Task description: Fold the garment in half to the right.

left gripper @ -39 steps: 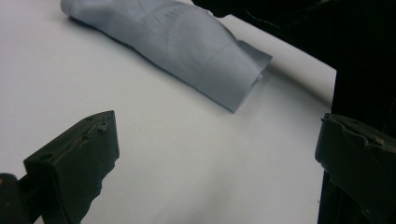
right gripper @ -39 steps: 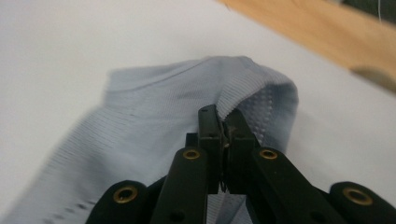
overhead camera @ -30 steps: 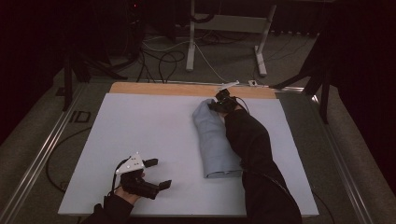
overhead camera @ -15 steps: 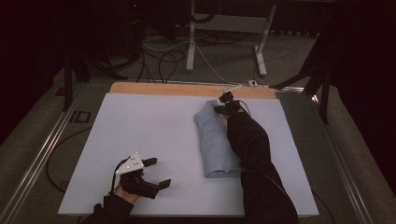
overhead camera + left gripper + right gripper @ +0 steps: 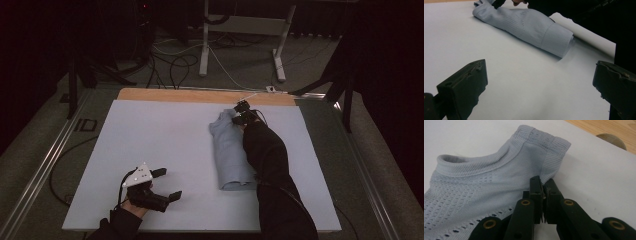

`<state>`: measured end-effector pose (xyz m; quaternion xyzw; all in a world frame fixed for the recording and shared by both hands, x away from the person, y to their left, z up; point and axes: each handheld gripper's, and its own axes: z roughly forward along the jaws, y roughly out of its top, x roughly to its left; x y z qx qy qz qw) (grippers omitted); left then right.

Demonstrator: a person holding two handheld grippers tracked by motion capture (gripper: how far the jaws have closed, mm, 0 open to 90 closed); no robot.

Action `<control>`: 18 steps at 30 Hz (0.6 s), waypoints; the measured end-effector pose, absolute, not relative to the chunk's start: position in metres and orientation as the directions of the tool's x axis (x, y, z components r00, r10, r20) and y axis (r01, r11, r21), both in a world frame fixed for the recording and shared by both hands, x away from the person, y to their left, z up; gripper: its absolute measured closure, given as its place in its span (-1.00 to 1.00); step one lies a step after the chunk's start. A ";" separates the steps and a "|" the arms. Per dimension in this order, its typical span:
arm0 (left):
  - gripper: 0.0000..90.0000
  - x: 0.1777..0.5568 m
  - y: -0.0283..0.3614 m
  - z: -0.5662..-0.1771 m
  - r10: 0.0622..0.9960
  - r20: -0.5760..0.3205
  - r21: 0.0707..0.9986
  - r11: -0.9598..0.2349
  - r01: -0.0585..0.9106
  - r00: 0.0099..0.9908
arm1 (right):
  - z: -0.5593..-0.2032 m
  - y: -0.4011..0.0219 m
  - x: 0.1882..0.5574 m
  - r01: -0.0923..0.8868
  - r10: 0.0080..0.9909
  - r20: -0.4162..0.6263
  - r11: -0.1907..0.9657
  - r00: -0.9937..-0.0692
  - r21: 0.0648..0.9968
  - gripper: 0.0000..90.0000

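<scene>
Left gripper (image 5: 162, 184) rests near the desk's (image 5: 150, 135) front-left corner, jaws wide apart and empty. To its right a folded pale grey garment (image 5: 231, 152), probably a perforated sports shirt, lies with its long axis running front to back. Right gripper (image 5: 242, 114), nearer, seems pinched shut on the garment's far end, beside the ribbed collar (image 5: 474, 166).

Pale blue-grey perforated garment (image 5: 227, 150), ribbed edges, seemingly white mat (image 5: 165, 145).
</scene>
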<state>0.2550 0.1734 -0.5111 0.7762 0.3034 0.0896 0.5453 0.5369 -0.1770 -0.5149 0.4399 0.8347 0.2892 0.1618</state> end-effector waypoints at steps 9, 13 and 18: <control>-0.99 0.256 0.173 -0.513 0.567 -0.195 0.899 -0.223 0.377 0.800 | -0.512 -0.178 0.535 0.627 0.819 0.018 0.424 -0.573 0.654 0.64; -0.99 0.257 0.174 -0.513 0.570 -0.199 0.898 -0.220 0.381 0.797 | -0.502 -0.178 0.532 0.606 0.810 0.019 0.422 -0.586 0.675 0.36; -0.99 0.257 0.177 -0.511 0.574 -0.196 0.902 -0.212 0.375 0.795 | -0.479 -0.181 0.523 0.582 0.810 0.005 0.417 -0.587 0.698 -0.02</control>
